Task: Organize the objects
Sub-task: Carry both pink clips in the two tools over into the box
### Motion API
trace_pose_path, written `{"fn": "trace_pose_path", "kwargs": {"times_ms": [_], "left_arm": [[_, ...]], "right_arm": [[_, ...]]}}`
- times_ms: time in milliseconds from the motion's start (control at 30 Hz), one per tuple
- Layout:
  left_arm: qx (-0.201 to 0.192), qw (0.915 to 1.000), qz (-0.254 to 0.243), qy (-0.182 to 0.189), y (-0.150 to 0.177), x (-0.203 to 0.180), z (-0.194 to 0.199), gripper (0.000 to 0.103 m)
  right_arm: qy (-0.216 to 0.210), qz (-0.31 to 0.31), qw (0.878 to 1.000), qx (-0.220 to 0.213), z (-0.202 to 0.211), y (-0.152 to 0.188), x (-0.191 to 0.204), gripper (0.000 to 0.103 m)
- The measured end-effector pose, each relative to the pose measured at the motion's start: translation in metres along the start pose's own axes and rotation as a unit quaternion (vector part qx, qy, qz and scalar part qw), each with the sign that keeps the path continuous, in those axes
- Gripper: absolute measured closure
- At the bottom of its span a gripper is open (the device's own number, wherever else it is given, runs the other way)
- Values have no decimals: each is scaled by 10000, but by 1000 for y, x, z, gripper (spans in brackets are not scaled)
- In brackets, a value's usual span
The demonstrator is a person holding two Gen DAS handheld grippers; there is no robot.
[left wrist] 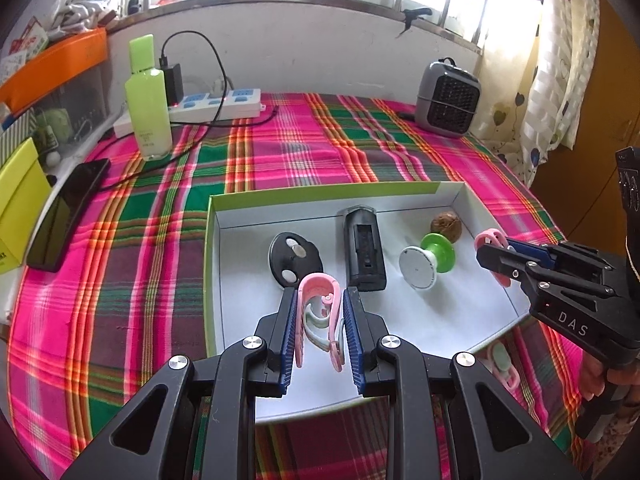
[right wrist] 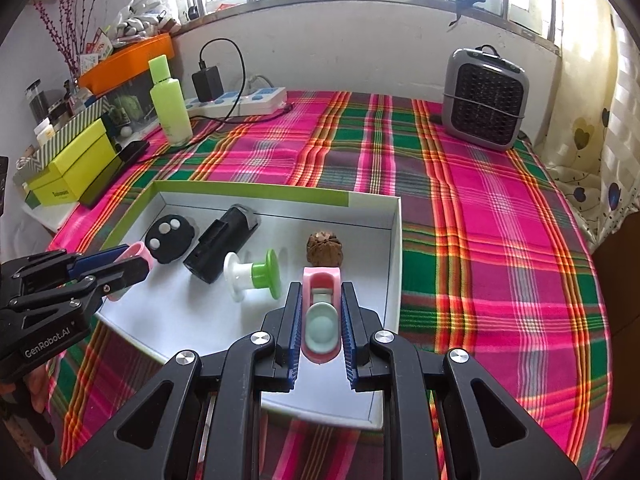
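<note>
A shallow white box with a green rim lies on the plaid cloth. It holds a black round fob, a black oblong device, a green-and-white spool and a walnut. My left gripper is shut on a pink clip with a mint insert, over the box's near left part. My right gripper is shut on a second pink clip with a mint pad, over the box's near right part, just short of the walnut. Each gripper shows in the other's view: right, left.
Another pink-and-mint clip lies on the cloth by the box's near right edge. At the back stand a green bottle, a power strip with a charger, and a grey fan heater. A dark phone and a yellow-green box sit at the left.
</note>
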State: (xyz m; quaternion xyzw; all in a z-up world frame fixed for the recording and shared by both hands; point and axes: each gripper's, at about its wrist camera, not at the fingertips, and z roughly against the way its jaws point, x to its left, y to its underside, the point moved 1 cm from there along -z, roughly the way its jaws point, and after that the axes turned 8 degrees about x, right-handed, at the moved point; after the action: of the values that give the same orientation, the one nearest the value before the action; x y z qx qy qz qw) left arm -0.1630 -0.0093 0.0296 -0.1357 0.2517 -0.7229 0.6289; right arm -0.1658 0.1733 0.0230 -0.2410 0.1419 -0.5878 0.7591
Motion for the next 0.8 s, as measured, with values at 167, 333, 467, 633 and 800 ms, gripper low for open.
{"fn": "trace_pose_path", "kwargs": {"times_ms": [167, 333, 467, 633, 800], "left_arm": [[71, 9999, 3, -92, -3, 2, -8, 82], [129, 9998, 62, -105, -4, 5, -15, 82], [165, 9998, 58, -111, -5, 6, -19, 82], [189, 9997, 67, -137, -6, 7, -22, 82], [180, 9997, 44, -170, -8, 7, -24, 82]], "right_arm": [[-6, 26, 10000, 77, -9, -4, 0, 85], [21, 19, 9999, 164, -17, -6, -1, 85], [32, 30, 9998, 219, -22, -6, -1, 85], [57, 10, 9997, 236, -26, -6, -3, 85], [98, 37, 9997, 208, -27, -7, -2, 85]]}}
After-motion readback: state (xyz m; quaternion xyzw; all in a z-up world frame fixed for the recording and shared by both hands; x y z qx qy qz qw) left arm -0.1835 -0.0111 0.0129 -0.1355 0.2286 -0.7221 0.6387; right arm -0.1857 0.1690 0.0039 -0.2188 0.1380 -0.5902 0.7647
